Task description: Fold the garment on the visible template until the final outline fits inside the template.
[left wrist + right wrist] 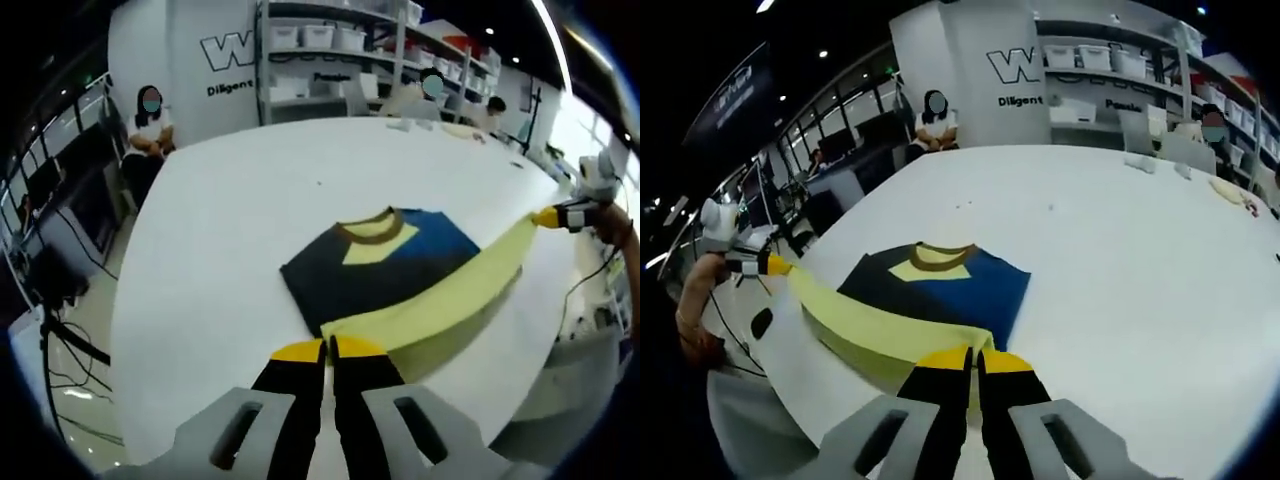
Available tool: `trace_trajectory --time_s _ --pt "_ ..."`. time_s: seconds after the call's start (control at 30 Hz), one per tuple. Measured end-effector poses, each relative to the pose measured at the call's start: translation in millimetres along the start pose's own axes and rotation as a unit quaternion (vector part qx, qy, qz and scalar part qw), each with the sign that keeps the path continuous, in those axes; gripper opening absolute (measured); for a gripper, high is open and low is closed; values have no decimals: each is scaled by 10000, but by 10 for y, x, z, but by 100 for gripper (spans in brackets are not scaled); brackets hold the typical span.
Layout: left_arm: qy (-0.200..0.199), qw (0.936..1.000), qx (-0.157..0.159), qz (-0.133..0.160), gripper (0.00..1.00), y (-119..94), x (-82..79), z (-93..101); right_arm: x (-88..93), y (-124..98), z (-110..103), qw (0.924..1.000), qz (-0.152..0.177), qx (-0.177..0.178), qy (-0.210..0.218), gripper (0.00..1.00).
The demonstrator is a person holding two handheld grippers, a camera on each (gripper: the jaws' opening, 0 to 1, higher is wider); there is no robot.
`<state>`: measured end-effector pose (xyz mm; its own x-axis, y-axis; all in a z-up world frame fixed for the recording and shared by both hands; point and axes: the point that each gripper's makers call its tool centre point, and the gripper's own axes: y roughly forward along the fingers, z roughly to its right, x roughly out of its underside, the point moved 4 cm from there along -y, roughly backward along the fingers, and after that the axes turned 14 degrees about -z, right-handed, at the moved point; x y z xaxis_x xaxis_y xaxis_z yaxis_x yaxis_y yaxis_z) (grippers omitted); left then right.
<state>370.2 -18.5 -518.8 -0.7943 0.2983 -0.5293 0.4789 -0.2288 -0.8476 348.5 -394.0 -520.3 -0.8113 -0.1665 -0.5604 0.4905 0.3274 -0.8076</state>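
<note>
Both-handed hold noted. Left gripper (328,347) was closed on one end of the garment's (385,268) yellow hem band (455,290); right gripper (973,355) was closed on the other end. Band stretched taut between them, lifted off the white table (230,230). Rest of the garment lay flat on the table, collar away from the grippers.

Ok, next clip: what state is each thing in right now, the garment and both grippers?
garment: lying partly folded on the white table, yellow section stretched between the two grippers.
left gripper: fingers shut on one end of the yellow section.
right gripper: fingers shut on the other end.
</note>
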Motion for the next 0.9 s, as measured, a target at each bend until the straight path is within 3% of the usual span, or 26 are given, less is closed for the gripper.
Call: trace_trajectory --time_s 0.63,0.9 --pt "-100 9992 -83 367 0 29 -391 -124 -375 79 114 9995 261 53 171 0" --pt "-253 9984 -97 493 0 74 -515 -255 -601 98 166 9973 512 -174 503 0"
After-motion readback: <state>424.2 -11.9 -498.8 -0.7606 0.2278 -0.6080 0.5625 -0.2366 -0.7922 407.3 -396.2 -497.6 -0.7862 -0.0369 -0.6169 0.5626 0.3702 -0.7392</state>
